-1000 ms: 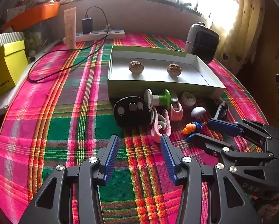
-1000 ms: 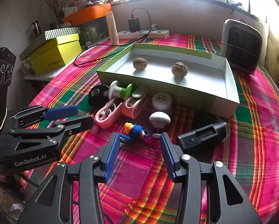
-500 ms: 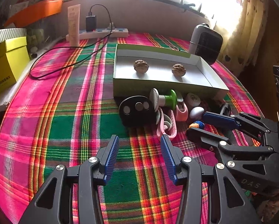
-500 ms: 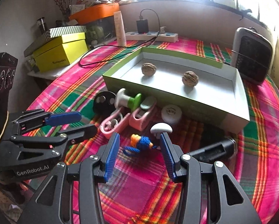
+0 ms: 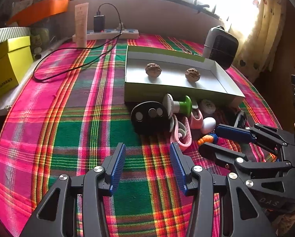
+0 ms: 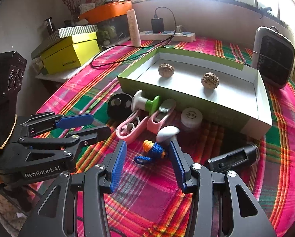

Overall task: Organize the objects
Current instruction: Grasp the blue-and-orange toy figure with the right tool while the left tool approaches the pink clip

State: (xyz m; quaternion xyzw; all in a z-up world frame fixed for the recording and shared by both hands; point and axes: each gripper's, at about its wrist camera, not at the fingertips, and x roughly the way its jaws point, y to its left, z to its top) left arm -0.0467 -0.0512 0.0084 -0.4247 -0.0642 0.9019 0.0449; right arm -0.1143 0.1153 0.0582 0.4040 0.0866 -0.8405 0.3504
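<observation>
A small blue-and-orange knitted toy [image 6: 154, 151] lies on the plaid tablecloth [image 6: 147, 193] between the fingertips of the right gripper [image 6: 147, 154], whose jaws stand wide apart without pressing it. Just beyond the right finger sits a white mushroom-shaped knob [image 6: 167, 132]; further ahead lie two pink clips [image 6: 145, 123], a white-and-green spool [image 6: 147, 102] and a shallow box [image 6: 264, 106] with two walnuts [image 6: 187, 76]. To its left the left gripper [image 5: 147, 154] hovers open and empty over bare cloth.

Two walnuts [image 6: 166, 70] in tray [image 6: 263, 106]; trinkets [image 6: 154, 150] before it.
</observation>
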